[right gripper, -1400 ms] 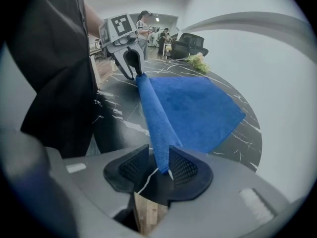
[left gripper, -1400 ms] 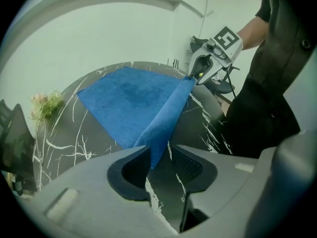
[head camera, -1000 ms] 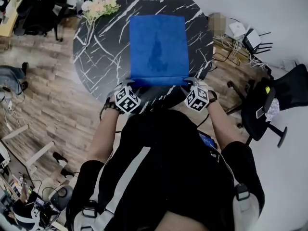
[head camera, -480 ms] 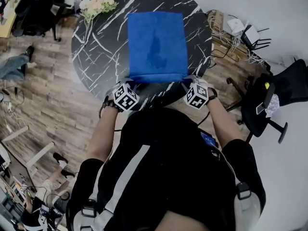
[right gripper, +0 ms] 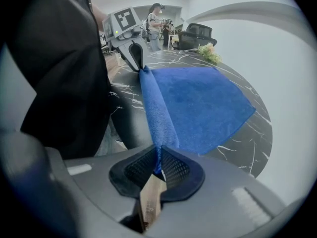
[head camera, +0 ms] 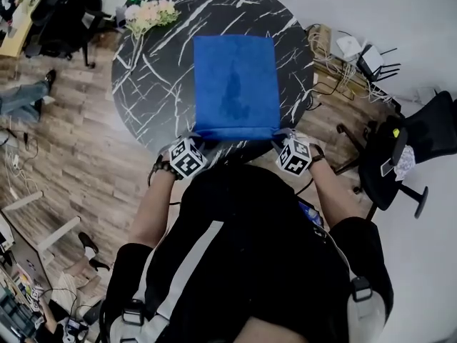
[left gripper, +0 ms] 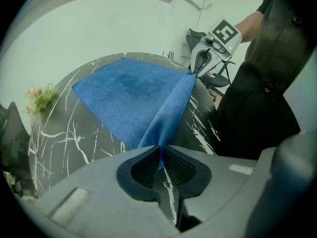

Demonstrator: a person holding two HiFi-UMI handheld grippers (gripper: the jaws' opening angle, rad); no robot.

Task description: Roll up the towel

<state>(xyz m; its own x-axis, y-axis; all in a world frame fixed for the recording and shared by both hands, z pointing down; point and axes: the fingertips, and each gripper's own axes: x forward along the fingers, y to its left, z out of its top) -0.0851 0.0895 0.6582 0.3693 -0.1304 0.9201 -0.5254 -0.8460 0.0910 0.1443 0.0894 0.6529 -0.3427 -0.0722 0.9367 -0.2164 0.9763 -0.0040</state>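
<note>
Towel: the blue rectangular terry-cloth towel [head camera: 235,84] lies flat on the round black white-veined marble desk [head camera: 143,84]; its near edge is lifted taut between the grippers.
Left gripper [left gripper: 161,158]: jaws have just been closing and now pinch the towel's near-left corner.
Right gripper [right gripper: 159,163]: jaws have just been closing and now pinch the near-right corner.
Markings: black-and-white square code on each marker cube [head camera: 188,157].

The bench [head camera: 143,84] in front of you is round and black with white veins. A bunch of pale flowers [head camera: 148,11] lies at its far left rim. To your right stands a black office chair [head camera: 428,131]. A tangle of cables [head camera: 343,73] and white boxes [head camera: 351,45] sits near the bench's right rim. To your left runs wooden flooring [head camera: 64,156], with another dark chair [head camera: 61,9] at its far end.
</note>
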